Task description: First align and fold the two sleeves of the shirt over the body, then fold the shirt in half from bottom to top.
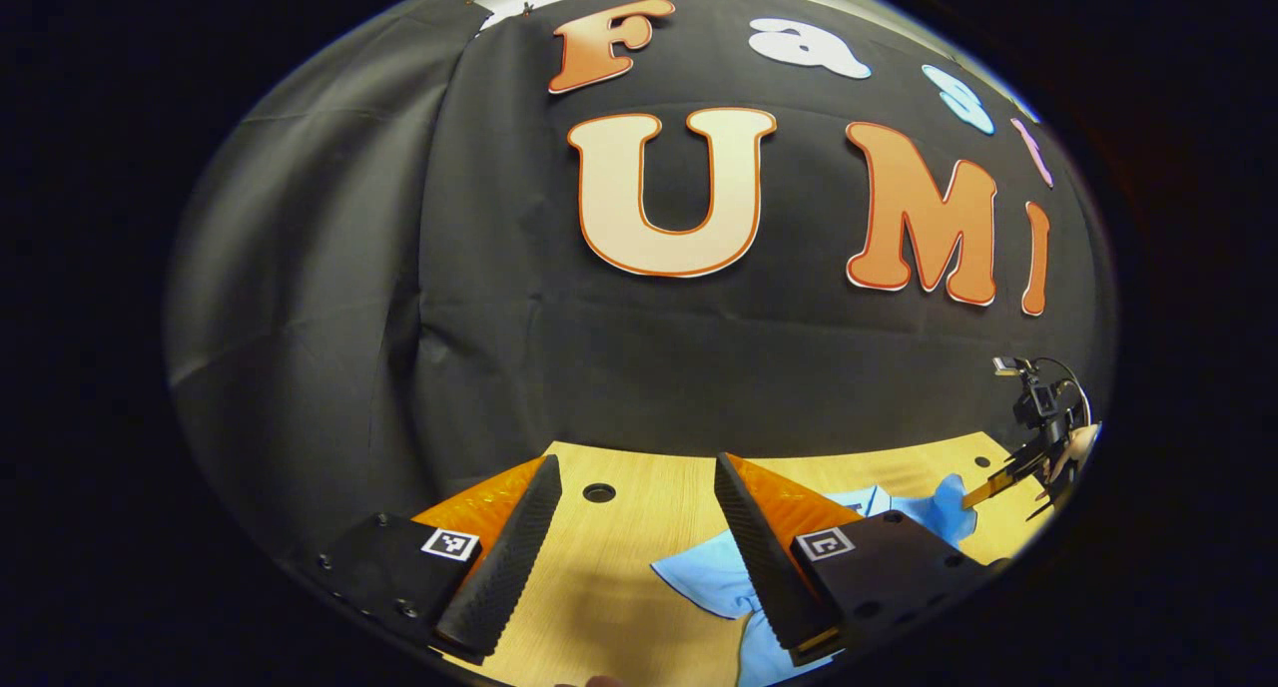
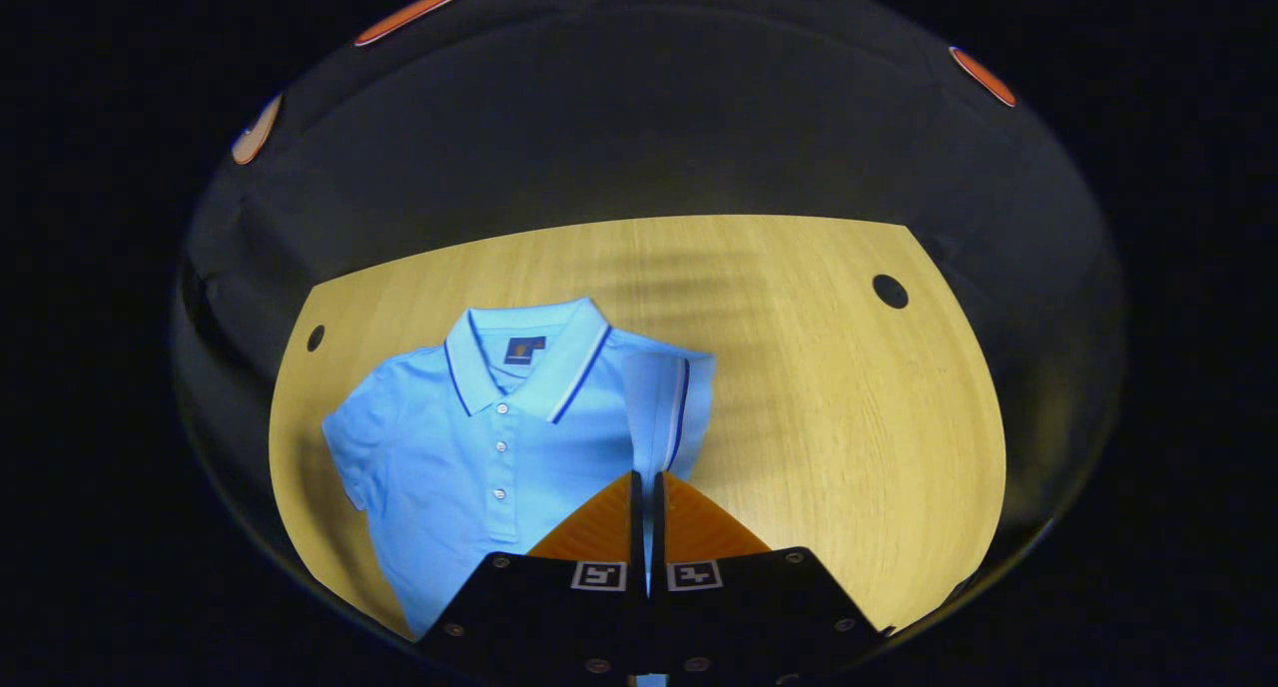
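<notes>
Between right tool [image 2: 647,492] fingers, shirt [image 2: 469,447] sleeve [image 2: 659,407]

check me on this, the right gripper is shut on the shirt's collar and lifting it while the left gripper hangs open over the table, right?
Not quite. The right gripper is shut on a sleeve of the light blue shirt, not the collar, which lies flat and untouched in the right gripper view. The rest holds: the left gripper hangs open over the table.

Light falls from overhead, bright on the pale wooden surface [image 2: 819,387] beyond the fingers and dim on the booth's cloth. Soft shadows lie between the fingers [image 1: 509,557]. Both views bow strongly at the edges; focus is sharp.
</notes>
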`<state>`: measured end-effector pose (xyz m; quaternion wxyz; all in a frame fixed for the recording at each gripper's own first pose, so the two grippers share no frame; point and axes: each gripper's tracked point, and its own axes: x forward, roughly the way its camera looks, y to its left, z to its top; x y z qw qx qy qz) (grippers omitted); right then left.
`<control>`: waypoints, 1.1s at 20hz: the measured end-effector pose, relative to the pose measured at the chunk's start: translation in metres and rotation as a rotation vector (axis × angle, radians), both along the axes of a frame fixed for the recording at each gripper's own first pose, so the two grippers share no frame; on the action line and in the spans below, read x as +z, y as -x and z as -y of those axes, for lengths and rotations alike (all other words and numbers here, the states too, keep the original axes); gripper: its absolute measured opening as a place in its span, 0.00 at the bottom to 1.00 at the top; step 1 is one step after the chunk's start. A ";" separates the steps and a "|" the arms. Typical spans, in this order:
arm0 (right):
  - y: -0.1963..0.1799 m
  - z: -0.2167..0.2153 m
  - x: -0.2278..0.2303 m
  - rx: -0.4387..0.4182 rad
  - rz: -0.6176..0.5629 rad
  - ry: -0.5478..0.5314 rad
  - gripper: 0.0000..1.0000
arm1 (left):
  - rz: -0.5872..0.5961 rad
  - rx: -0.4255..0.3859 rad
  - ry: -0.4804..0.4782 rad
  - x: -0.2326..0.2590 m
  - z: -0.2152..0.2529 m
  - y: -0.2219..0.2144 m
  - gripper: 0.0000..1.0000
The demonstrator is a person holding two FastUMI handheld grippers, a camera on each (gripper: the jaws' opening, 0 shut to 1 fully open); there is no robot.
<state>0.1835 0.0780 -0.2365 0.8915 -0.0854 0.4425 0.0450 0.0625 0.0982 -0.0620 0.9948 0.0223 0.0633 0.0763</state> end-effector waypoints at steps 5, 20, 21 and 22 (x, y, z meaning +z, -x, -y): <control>0.011 -0.057 -0.007 0.099 -0.028 -0.107 0.02 | -0.017 0.006 0.001 -0.008 -0.011 0.000 0.99; 0.019 -0.065 0.033 0.118 0.069 -0.202 0.98 | -0.264 -0.036 0.082 -0.076 0.014 -0.034 1.00; 0.019 -0.061 0.034 0.118 0.075 -0.197 0.98 | -0.302 -0.037 0.103 -0.083 0.017 -0.036 0.99; 0.020 -0.058 0.037 0.117 0.075 -0.199 0.98 | -0.347 -0.034 0.127 -0.093 0.018 -0.040 0.99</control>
